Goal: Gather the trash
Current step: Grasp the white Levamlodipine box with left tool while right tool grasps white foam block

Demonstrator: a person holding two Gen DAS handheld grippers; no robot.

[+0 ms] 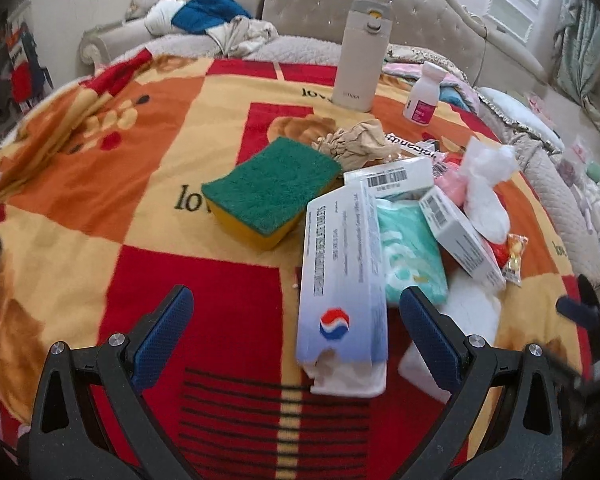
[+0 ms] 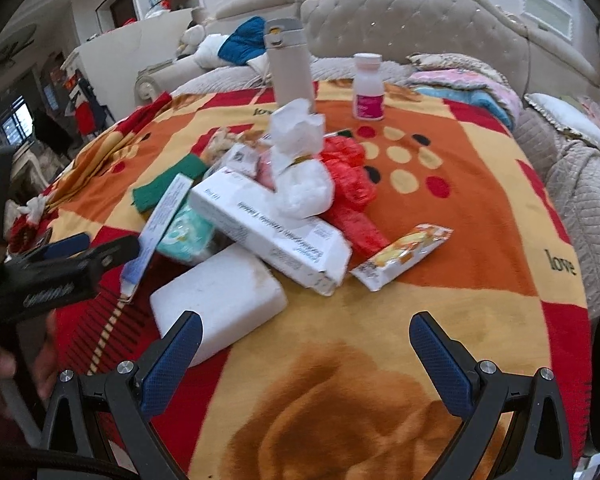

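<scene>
A trash pile sits on a patterned blanket (image 2: 480,208) over the bed. The left gripper (image 1: 296,320) hangs with fingers spread around the near end of a long tablet box (image 1: 342,280); closing squarely across its width should hold it (print is blurred). The right gripper (image 2: 306,352), fingers spread and empty, nears a white sponge block (image 2: 220,300).

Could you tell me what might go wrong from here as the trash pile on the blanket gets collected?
1. The left tongs stand open around the long blue-and-white box, which leans on the teal packet; closing could catch both or tip the stack.
2. The crumpled white tissue sits atop the white carton; lifting the carton may spill it.
3. The tumbler and pill bottle stand upright just behind the pile; a sweep could topple them.
</scene>
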